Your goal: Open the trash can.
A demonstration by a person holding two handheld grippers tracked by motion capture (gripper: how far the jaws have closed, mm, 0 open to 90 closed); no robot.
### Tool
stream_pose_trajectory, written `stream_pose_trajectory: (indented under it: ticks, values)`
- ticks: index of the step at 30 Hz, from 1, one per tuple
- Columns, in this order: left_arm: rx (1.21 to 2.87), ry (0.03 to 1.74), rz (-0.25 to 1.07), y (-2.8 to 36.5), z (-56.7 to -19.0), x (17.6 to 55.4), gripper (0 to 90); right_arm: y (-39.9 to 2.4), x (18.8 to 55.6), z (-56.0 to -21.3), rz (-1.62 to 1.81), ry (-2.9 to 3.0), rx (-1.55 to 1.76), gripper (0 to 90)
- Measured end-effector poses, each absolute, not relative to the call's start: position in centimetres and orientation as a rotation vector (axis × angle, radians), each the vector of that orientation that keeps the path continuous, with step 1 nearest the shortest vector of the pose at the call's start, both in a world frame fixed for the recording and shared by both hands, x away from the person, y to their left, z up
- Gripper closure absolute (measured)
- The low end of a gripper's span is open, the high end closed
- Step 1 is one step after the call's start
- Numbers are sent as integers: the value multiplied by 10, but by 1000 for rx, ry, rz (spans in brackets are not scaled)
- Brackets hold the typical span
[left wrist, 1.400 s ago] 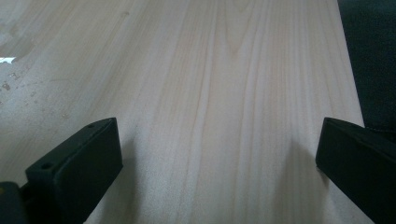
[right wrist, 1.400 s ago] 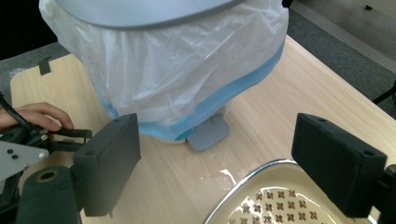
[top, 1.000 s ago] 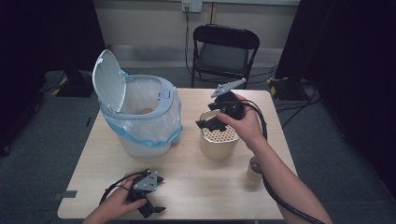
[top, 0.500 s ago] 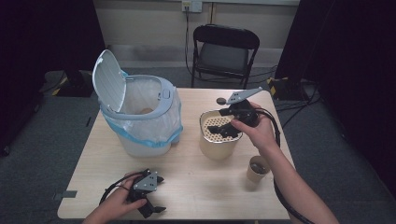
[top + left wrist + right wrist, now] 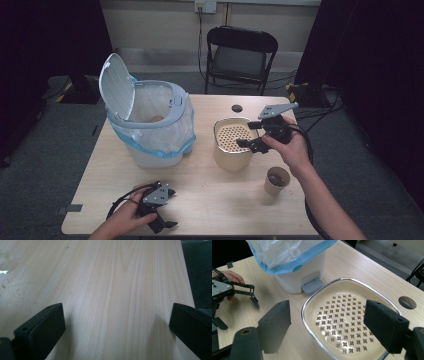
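A cream container (image 5: 232, 145) with a perforated insert (image 5: 347, 315) and a shiny rim stands mid-table. My right gripper (image 5: 245, 135) hovers just over its right edge, pointing left across it. Seen from the right gripper view, the right gripper (image 5: 329, 315) is open and its black jaws straddle the insert, touching nothing. The jaws have just been closing a little, and nothing is between the pads. My left gripper (image 5: 172, 207) rests near the table's front left edge. Its jaws are open over bare wood in the left gripper view (image 5: 115, 322).
A white pedal bin (image 5: 150, 125) with a blue-edged bag and raised lid stands left of the container. A paper cup (image 5: 276, 181) sits by my right forearm. A cable hole (image 5: 237, 108) lies behind the container. A folding chair (image 5: 240, 55) stands beyond the wooden table (image 5: 210, 200).
My right hand has moved rightward and slightly down, from over the container's far side to its right edge. The left gripper has stayed put.
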State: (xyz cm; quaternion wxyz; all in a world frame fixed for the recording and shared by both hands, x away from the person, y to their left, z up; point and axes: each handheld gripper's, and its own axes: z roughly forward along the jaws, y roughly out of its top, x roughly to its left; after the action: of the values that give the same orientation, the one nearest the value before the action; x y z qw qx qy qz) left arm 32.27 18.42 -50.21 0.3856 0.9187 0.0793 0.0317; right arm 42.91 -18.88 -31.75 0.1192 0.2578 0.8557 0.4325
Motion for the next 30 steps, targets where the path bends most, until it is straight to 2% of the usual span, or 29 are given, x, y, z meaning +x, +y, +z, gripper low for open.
stream_pose_trajectory:
  ticks: [5,13,30]
  values:
    - [2339,202,81,184,-502,323,0,-199,425,-322,1252,2501,754,214]
    - [2340,202,81,184,-502,323,0,-213,421,-330,1245,2520,786,149]
    - [2339,207,72,184,-502,322,0,-254,409,-359,1240,2504,858,148]
